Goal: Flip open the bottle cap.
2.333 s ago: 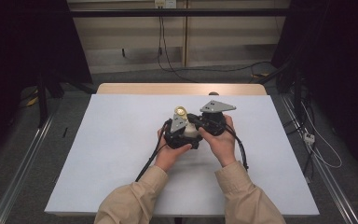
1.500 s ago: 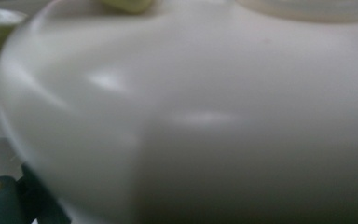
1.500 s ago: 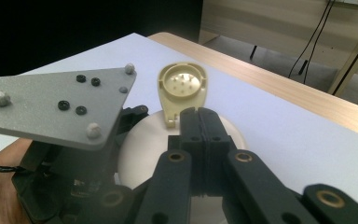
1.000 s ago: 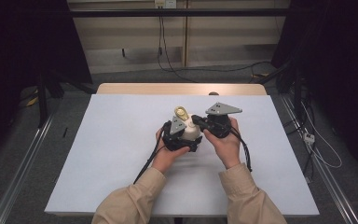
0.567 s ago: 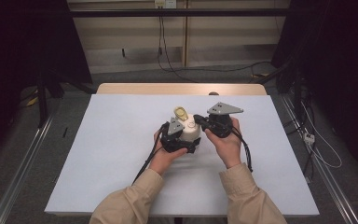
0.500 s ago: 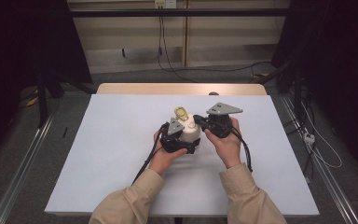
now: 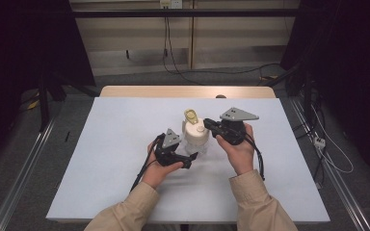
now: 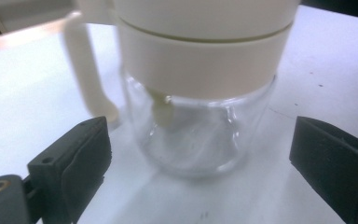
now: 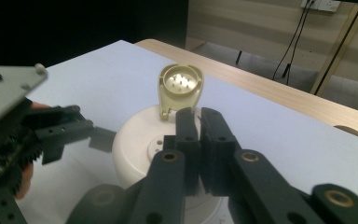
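A clear glass jar (image 7: 196, 144) with a cream lid (image 7: 195, 131) stands upright mid-table. Its flip cap (image 7: 191, 115) is raised, showing several small holes (image 9: 181, 80). My left gripper (image 7: 188, 157) sits just left of and nearer than the jar, open. In the left gripper view its pads (image 8: 81, 158) flank the glass jar (image 8: 196, 135) without touching. My right gripper (image 7: 207, 124) reaches in from the right over the lid (image 9: 140, 140). Its jaws have just been opening and stand a thin slit apart (image 9: 199, 114), with nothing between them. The flip cap stands just beyond their tips.
The white table top (image 7: 115, 125) has free room all around the jar. A wooden edge (image 7: 188, 91) runs along the far side. Cables (image 7: 173, 53) lie on the floor beyond, and metal rails (image 7: 19, 183) run beside the table. Black cables trail from both grippers.
My left gripper has drawn back from the jar, toward the left and the near side, leaving the glass free. The right hand and the jar stay in place.
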Available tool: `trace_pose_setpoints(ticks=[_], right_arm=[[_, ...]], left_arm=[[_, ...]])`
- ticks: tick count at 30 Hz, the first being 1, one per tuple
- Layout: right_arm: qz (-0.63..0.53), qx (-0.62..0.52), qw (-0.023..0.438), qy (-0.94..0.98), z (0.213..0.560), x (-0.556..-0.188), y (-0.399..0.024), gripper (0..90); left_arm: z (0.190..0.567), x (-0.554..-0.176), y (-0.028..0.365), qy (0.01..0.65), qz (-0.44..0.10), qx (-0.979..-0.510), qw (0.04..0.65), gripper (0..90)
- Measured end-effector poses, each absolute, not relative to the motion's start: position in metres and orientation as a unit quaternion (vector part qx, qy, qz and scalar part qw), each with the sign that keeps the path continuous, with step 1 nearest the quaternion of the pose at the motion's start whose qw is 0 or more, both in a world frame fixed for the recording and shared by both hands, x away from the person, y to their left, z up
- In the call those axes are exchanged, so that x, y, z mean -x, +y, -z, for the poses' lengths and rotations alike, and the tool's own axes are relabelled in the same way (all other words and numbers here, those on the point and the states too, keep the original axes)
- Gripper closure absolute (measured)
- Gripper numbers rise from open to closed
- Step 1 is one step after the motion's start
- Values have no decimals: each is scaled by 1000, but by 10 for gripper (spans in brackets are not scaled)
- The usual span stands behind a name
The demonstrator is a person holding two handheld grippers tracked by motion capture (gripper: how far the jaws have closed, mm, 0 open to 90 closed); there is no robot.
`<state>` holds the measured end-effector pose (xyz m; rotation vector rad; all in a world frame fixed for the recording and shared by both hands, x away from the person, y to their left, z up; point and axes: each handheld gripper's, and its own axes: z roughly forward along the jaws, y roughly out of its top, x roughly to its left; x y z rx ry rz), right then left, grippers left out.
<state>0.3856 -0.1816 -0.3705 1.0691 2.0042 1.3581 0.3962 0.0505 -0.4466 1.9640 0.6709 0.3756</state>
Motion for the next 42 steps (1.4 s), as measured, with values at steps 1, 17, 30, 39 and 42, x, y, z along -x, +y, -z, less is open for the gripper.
trace_pose_setpoints(ticks=[1, 17, 30, 39, 42], right_arm=[[-498, -392, 246, 733, 371, -384, -182, 761], [-517, -387, 248, 722, 397, -340, -204, 235], [-499, -401, 264, 722, 422, -308, -227, 155], [-490, -398, 271, 726, 431, -297, -237, 151], [-484, -403, 270, 728, 435, -294, -243, 151]], left_arm=[[445, -394, 55, 279, -154, -808, 496, 49], [435, -372, 140, 285, -147, -806, 498, 43], [435, -360, 192, 313, -155, -792, 501, 45], [435, -356, 209, 318, -167, -790, 497, 47], [435, -354, 215, 323, -168, -786, 500, 47]])
